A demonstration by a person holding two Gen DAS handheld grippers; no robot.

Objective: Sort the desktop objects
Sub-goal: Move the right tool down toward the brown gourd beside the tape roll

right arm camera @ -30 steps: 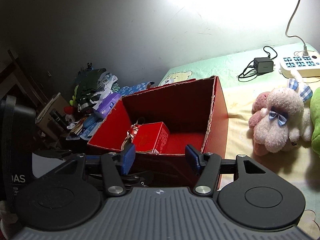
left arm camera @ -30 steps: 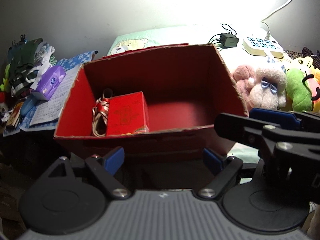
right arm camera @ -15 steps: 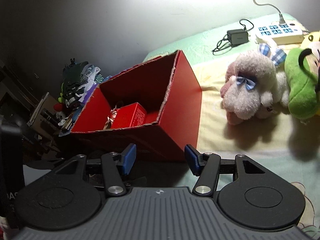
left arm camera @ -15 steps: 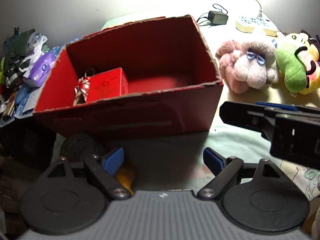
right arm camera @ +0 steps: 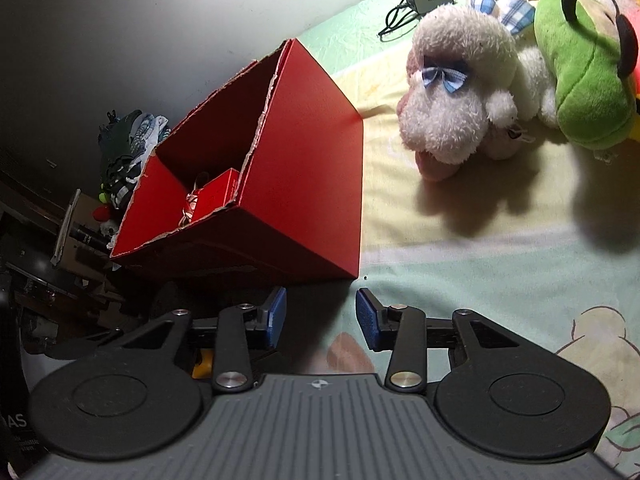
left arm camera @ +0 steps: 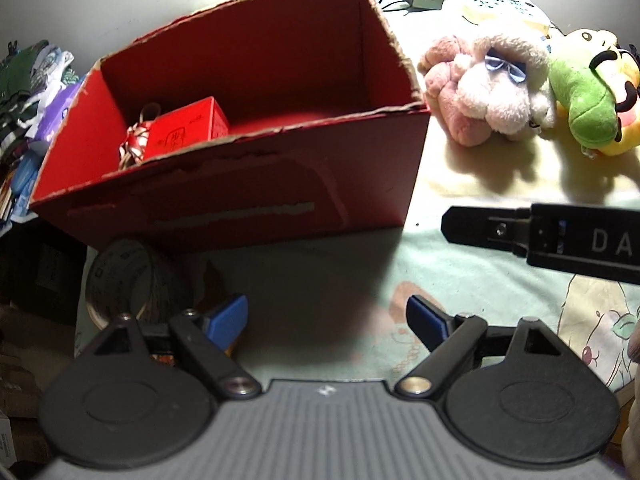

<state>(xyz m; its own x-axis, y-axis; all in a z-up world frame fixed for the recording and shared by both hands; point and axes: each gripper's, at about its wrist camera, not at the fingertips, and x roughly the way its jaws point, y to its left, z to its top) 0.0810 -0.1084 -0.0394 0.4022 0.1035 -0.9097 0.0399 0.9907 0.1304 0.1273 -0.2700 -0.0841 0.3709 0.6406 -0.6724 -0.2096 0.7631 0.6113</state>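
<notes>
Pale green printed bedsheet (left arm camera: 460, 272) fills the left wrist view, with a torn-edged red cardboard box (left arm camera: 248, 200) lying long-side across it. Inside at its left end sit a small red carton (left arm camera: 186, 132) and a ribboned bundle (left arm camera: 134, 144). Left gripper (left arm camera: 326, 320) hangs empty, jaws apart, beside a tape roll (left arm camera: 120, 276); right gripper (left arm camera: 540, 232) crosses at the right.

Right wrist view sees the box (right arm camera: 312, 184) end-on and, closer, a fluffy white plush (right arm camera: 460, 84) with a blue bow touching a green plush (right arm camera: 580, 80); right gripper (right arm camera: 320, 316) is apart, empty
</notes>
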